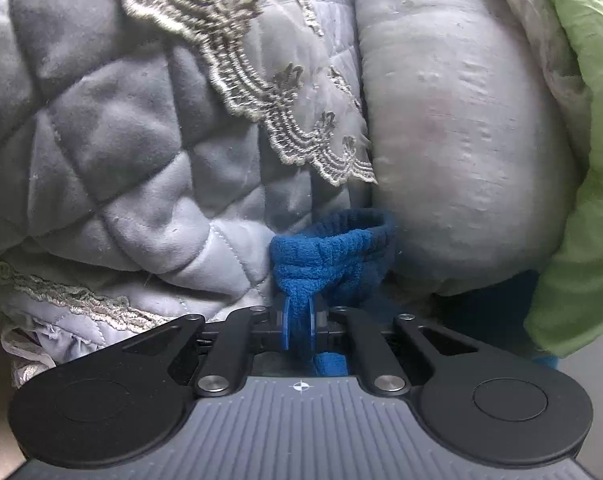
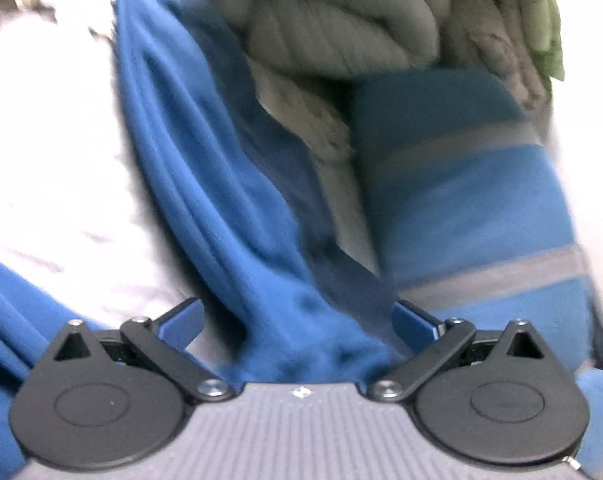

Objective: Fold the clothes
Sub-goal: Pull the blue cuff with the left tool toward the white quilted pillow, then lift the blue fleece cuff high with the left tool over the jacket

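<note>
A blue fleece garment (image 1: 333, 248) is bunched in front of my left gripper (image 1: 299, 312), whose blue fingers (image 1: 287, 324) are shut on a fold of it. In the right wrist view the same blue garment (image 2: 221, 200) runs as a long twisted band from the top left down into my right gripper (image 2: 297, 316). The right gripper's fingers (image 2: 181, 322) stand wide apart, and the fleece lies loosely between them without being pinched. A blue part with grey stripes (image 2: 473, 208) lies to the right. The right wrist view is blurred.
A quilted grey cover (image 1: 121, 140) with lace trim fills the left wrist view's left side, a grey padded bundle (image 1: 461, 140) and green cloth (image 1: 581, 200) the right. White fabric (image 2: 53, 140), a beige-grey ribbed bundle (image 2: 333, 32) and green cloth (image 2: 541, 8) surround the garment.
</note>
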A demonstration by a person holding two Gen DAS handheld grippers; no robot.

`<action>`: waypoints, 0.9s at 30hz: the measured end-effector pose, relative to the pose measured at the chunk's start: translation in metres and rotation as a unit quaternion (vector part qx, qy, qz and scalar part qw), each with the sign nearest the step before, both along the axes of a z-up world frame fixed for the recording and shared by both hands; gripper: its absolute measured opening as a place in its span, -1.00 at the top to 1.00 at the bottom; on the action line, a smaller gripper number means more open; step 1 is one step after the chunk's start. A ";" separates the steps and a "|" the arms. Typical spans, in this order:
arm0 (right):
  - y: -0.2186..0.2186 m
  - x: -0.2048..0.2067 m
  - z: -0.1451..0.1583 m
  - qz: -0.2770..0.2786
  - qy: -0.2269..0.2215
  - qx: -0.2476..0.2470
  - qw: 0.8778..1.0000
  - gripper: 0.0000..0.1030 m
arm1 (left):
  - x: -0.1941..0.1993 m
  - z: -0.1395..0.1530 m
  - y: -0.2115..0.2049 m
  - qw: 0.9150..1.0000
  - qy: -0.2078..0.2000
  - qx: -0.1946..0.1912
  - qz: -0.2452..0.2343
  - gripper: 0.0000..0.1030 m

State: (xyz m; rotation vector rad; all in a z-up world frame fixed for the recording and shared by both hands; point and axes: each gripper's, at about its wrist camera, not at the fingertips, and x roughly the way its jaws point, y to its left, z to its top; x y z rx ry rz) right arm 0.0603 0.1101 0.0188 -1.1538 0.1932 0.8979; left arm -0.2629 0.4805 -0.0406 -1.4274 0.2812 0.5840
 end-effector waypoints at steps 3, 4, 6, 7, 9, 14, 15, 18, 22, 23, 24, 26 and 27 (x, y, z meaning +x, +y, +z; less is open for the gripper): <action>0.020 -0.008 -0.004 0.040 0.046 -0.010 0.998 -0.99 | 0.001 -0.003 -0.001 1.000 0.000 0.000 0.000 0.83; 0.027 -0.011 -0.006 0.051 0.057 -0.014 0.997 -0.96 | 0.001 -0.002 -0.001 1.000 0.001 0.001 -0.001 0.82; 0.042 -0.011 -0.008 0.061 0.089 -0.015 0.994 -0.91 | 0.002 -0.001 -0.001 1.000 0.005 0.005 -0.005 0.82; 0.050 -0.010 -0.008 0.063 0.107 -0.012 0.992 -0.83 | 0.003 -0.001 -0.001 1.000 0.007 0.007 -0.006 0.82; 0.064 -0.003 -0.008 0.054 0.143 0.003 0.988 -0.68 | 0.006 0.000 0.001 1.000 0.012 0.010 -0.009 0.83; 0.086 0.010 -0.017 -0.007 0.227 0.000 0.974 0.76 | 0.010 0.007 0.000 0.999 0.024 0.022 -0.015 0.83; 0.086 0.006 -0.017 -0.012 0.226 0.002 0.974 0.76 | 0.012 0.010 -0.001 0.999 0.028 0.031 -0.017 0.83; 0.070 0.003 -0.007 -0.028 0.256 0.043 0.965 0.47 | 0.017 0.030 -0.010 0.995 0.045 0.084 -0.035 0.83; 0.034 0.006 0.016 -0.040 0.301 0.132 0.944 -0.72 | 0.021 0.078 -0.045 0.970 0.076 0.213 -0.092 0.83; 0.023 0.004 0.023 -0.039 0.295 0.148 0.943 -0.74 | 0.023 0.091 -0.059 0.957 0.087 0.255 -0.109 0.83; 0.012 0.002 0.030 -0.038 0.288 0.162 0.943 -0.74 | 0.024 0.103 -0.072 0.945 0.091 0.288 -0.126 0.83; -0.010 0.003 0.042 -0.049 0.272 0.180 0.944 -0.74 | 0.027 0.126 -0.100 0.917 0.098 0.351 -0.160 0.83; -0.021 0.006 0.047 -0.057 0.266 0.190 0.943 -0.74 | 0.031 0.139 -0.114 0.900 0.096 0.385 -0.179 0.83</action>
